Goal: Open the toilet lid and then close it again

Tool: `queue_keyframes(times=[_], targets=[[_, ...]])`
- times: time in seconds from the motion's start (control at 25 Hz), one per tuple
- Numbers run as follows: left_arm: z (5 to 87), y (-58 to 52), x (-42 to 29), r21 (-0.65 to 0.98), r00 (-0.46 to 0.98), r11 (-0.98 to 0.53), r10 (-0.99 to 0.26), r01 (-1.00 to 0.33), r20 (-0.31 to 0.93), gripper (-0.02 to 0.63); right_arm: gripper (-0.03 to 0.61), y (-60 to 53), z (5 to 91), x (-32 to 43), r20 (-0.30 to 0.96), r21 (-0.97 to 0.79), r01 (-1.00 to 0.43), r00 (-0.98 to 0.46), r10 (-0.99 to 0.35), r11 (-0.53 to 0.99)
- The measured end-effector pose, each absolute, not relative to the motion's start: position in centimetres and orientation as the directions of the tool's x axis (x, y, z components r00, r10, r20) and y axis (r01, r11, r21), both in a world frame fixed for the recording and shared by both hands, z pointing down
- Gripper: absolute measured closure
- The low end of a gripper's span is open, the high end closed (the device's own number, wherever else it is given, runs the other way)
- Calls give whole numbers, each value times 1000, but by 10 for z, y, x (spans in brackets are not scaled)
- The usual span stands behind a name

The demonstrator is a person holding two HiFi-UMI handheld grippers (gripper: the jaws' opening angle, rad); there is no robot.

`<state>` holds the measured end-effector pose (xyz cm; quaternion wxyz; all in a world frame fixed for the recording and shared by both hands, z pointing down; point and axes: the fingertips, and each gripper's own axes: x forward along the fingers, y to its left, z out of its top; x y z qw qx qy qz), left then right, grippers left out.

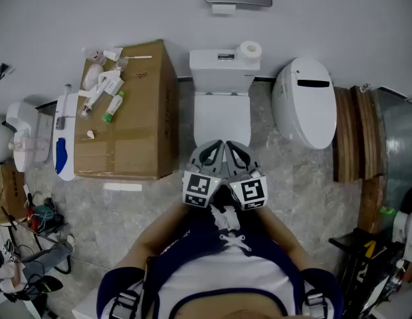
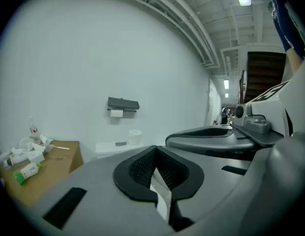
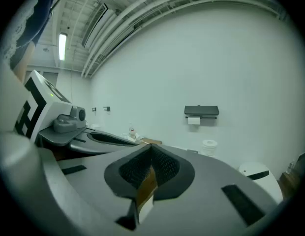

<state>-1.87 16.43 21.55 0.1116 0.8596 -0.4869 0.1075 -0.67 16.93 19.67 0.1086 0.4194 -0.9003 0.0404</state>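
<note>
Hovering both claws side by side near front edge of toilet lid (image 1: 221, 117), neither looking like it's touching. Left claw (image 1: 213, 150) clenched on nothing, right claw (image 1: 235, 150) same deal, empty. Lid lying flat down on bowl, in front of tank (image 1: 219, 72). Guessing lift not started yet. Next move calling for claw tip hooking under front lip, then swinging lid up toward tank.

Toilet (image 1: 221, 121): approach from front and above stands open. Left side: 1 cardboard box (image 1: 149, 111) close beside it, leaving only a narrow gap. Right side: wider strip of floor (image 1: 262, 128) before 1 white bin (image 1: 304, 102). Paper roll (image 1: 249, 50) occupies the cistern (image 1: 212, 62) top.
</note>
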Motion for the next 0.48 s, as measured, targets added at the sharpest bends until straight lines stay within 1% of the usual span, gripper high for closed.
queue_keyframes(times=[0.32,0.48], targets=[[220,166,-21,97,501,-497,-811,-862,300,607,571,171,200,-8,224,4,-766,-625,-747,642],[220,167,-20,78,503,-504,-810,-860,303,607,569,172,201,-7,207,-44,-768,-633,-746,640]])
